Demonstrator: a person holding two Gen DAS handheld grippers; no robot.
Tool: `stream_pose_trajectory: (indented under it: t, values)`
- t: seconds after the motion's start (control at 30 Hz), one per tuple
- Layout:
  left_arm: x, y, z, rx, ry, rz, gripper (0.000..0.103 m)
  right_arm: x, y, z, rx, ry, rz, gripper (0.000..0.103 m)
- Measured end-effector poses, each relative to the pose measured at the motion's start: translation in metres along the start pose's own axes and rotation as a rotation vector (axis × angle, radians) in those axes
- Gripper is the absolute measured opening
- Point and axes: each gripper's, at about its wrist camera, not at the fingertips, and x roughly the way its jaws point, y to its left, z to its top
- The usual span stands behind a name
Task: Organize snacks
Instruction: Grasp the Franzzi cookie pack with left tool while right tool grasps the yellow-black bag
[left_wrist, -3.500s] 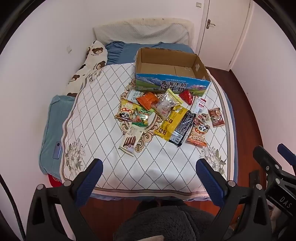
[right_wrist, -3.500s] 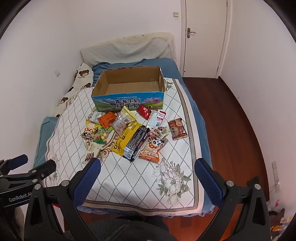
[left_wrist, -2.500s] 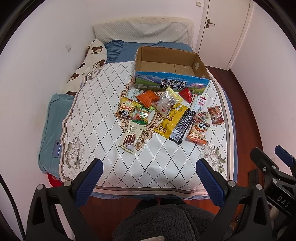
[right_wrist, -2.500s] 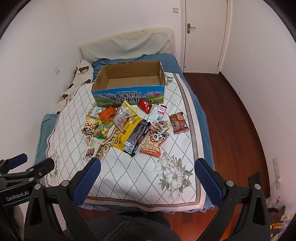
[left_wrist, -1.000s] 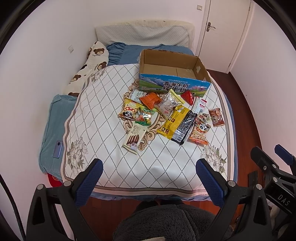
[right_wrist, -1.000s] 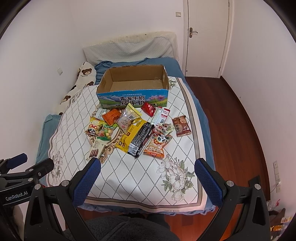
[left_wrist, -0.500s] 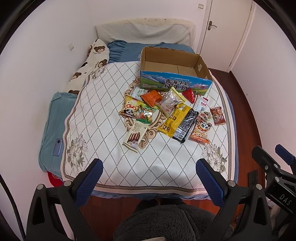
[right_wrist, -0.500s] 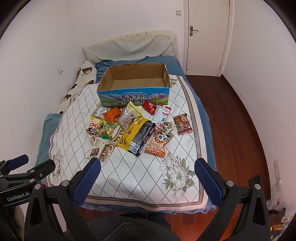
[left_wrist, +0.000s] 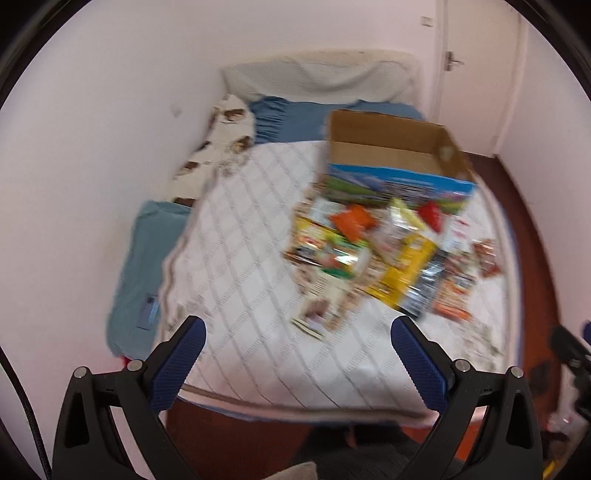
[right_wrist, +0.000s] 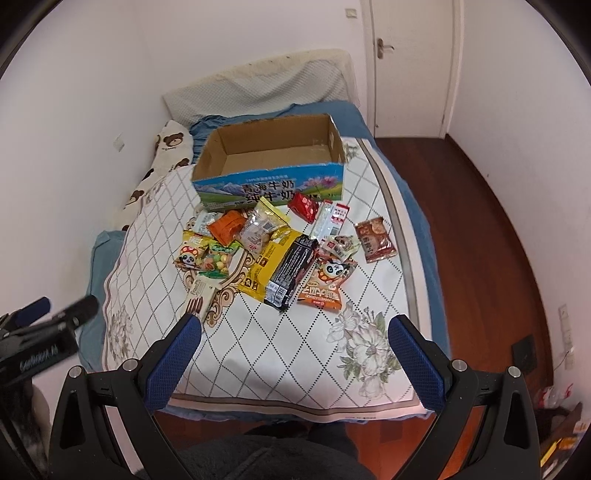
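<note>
Several snack packets lie in a heap on the bed's quilt (right_wrist: 258, 339): a yellow bag (right_wrist: 269, 266), a black packet (right_wrist: 291, 271), an orange panda packet (right_wrist: 327, 282), a brown packet (right_wrist: 375, 240), a red packet (right_wrist: 303, 206) and a chocolate-stick box (right_wrist: 199, 297). An open, empty cardboard box (right_wrist: 273, 162) stands behind them. The left wrist view is blurred; the heap (left_wrist: 388, 251) and box (left_wrist: 391, 155) show there. My left gripper (left_wrist: 295, 354) and right gripper (right_wrist: 293, 350) are open and empty, hovering at the foot of the bed.
Walls close in on the bed's left side. A bear-print pillow (right_wrist: 166, 155) and blue bedding (right_wrist: 229, 122) lie at the head. Wooden floor (right_wrist: 491, 229) and a white door (right_wrist: 410, 66) are on the right. A dark-clothed lap (right_wrist: 273, 458) is below.
The left wrist camera swung quickly and its view is now blurred, with bed and snacks shifted right. The right gripper moved slightly closer to the bed. Both jaws stay open.
</note>
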Motion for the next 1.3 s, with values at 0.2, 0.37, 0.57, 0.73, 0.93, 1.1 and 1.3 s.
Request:
stream_pose_trajectory:
  t: [0.2, 0.37, 0.57, 0.73, 0.93, 1.1, 1.3]
  values:
    - [0.091, 0.011, 0.009, 0.054, 0.086, 0.077, 0.103, 0.075, 0.000, 0.017, 0.069, 0.076, 0.031, 0.103]
    - [0.166, -0.003, 0.008, 0.158, 0.177, 0.056, 0.103, 0.167, 0.009, 0.035, 0.150, 0.186, 0.073, 0.103]
    - [0.244, -0.025, 0.004, 0.240, 0.280, -0.001, 0.103, 0.288, 0.015, 0.059, 0.301, 0.344, 0.032, 0.103]
    - [0.295, -0.048, -0.009, 0.336, 0.390, -0.100, 0.100, 0.361, 0.023, 0.064, 0.380, 0.445, -0.072, 0.103]
    - [0.320, -0.032, -0.019, 0.195, 0.488, -0.177, 0.058, 0.401, 0.049, 0.052, 0.260, 0.492, -0.228, 0.096]
    - [0.319, 0.008, -0.036, -0.073, 0.596, -0.230, 0.058, 0.390, 0.080, 0.022, -0.066, 0.514, -0.211, 0.094]
    - [0.328, 0.024, -0.050, -0.123, 0.630, -0.315, 0.065, 0.378, 0.110, -0.034, -0.339, 0.600, -0.137, 0.095]
